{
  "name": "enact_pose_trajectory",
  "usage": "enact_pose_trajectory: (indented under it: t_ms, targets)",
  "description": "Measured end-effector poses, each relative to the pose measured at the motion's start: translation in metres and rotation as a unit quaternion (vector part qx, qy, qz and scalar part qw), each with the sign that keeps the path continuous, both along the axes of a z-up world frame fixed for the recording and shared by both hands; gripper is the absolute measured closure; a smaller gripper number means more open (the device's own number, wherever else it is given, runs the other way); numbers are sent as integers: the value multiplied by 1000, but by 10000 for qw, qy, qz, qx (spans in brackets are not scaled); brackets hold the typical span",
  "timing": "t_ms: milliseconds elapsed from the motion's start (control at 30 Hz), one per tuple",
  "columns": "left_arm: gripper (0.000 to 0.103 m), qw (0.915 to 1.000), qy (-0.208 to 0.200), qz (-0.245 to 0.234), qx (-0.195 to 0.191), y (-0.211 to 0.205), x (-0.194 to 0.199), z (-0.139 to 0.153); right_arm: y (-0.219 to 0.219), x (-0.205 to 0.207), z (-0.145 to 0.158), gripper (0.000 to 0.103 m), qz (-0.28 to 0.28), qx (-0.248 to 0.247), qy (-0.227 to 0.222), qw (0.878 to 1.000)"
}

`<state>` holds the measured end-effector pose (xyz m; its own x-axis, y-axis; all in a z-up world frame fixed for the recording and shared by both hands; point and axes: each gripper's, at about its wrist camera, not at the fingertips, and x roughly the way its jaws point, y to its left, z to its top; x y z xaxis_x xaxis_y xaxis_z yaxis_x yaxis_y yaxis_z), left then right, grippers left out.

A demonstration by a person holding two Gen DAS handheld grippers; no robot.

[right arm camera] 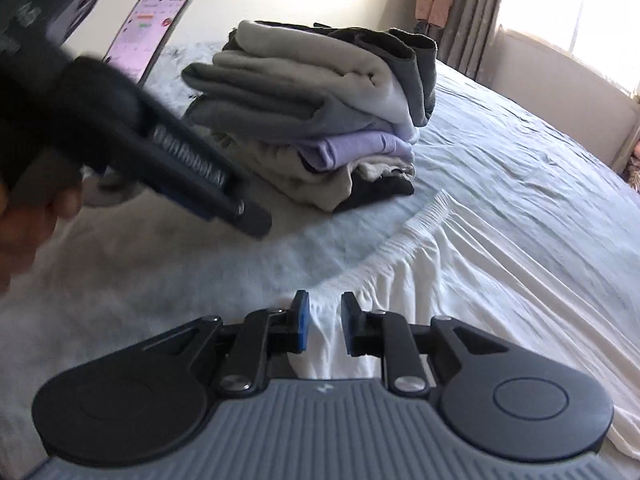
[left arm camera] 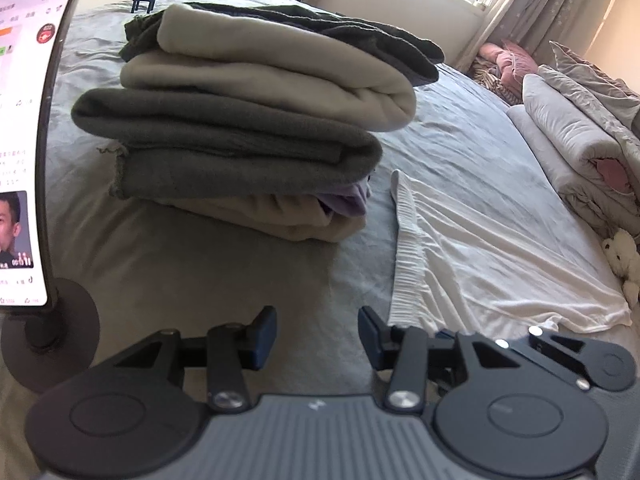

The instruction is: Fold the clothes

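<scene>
On the bed (left arm camera: 460, 128), the left gripper (left arm camera: 317, 334) has its fingers apart, empty. The right gripper (right arm camera: 325, 322) fingers stand slightly apart over the white garment (right arm camera: 500, 280) waistband, beside the folded pile (left arm camera: 248, 128).

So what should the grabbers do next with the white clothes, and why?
Probably close the right gripper on the crinkly waistband of the white garment. It lies flat and unfolded on the bed beside the folded pile, and the open jaws already sit over its near edge.
</scene>
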<state>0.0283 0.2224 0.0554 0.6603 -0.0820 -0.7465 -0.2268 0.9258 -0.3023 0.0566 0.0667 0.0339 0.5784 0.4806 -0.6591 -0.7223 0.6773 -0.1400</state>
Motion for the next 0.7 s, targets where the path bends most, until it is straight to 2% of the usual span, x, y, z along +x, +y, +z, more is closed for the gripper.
enact_pose_trajectory:
  t_ms: [100,200,333,700]
  targets:
    - [57,10000,23,12,-30,1,1,-1,4,3,-5,74,-262,-43,165,9995]
    - [57,10000,56,-3,-52,0,2,-1,-4,13,-11,74,-563,94,596,9966]
    - [57,10000,67,-30,-54,-2,3,-2,-13,14,-16,101,-775,165,676,9946]
    - [54,9999,104,-9,-68,-3,5,-2,-38,7,-12,102,-1228,717,677,9875]
